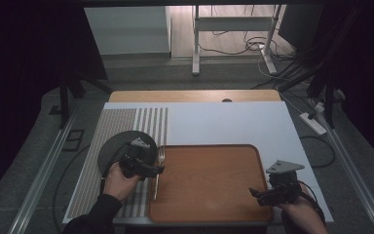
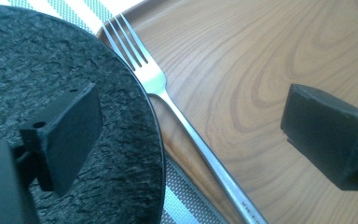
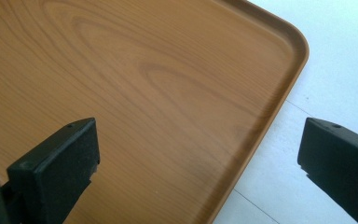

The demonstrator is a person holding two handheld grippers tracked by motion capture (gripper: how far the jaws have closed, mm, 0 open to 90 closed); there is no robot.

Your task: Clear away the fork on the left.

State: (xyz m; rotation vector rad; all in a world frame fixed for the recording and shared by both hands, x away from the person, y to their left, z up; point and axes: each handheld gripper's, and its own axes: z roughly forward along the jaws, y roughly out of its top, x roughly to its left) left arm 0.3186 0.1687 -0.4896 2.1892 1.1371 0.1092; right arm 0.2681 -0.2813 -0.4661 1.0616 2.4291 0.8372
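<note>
A: Item one, the fork (image 1: 158, 168)?
B: Lower left of centre in the high view, lying along the left rim of the wooden tray (image 1: 209, 214), tines toward the top of the frame. In the left gripper view it runs from the upper left down to the bottom centre, between the two jaws but touched by neither.

A: Left hand-held gripper (image 1: 152, 170)?
B: Released. Its jaws stand wide apart over the fork, one above the dark round plate (image 1: 109, 151), the other above the tray wood.

A: The plate?
B: Left of the tray on the striped placemat (image 1: 90, 190); the fork head lies just beside its edge.

A: Right hand-held gripper (image 1: 257, 194)?
B: Lower right of the high view, also released and empty. In the right gripper view one jaw hangs over the tray, the other over the white tabletop (image 3: 345, 70), with the tray's rounded corner between them.
</note>
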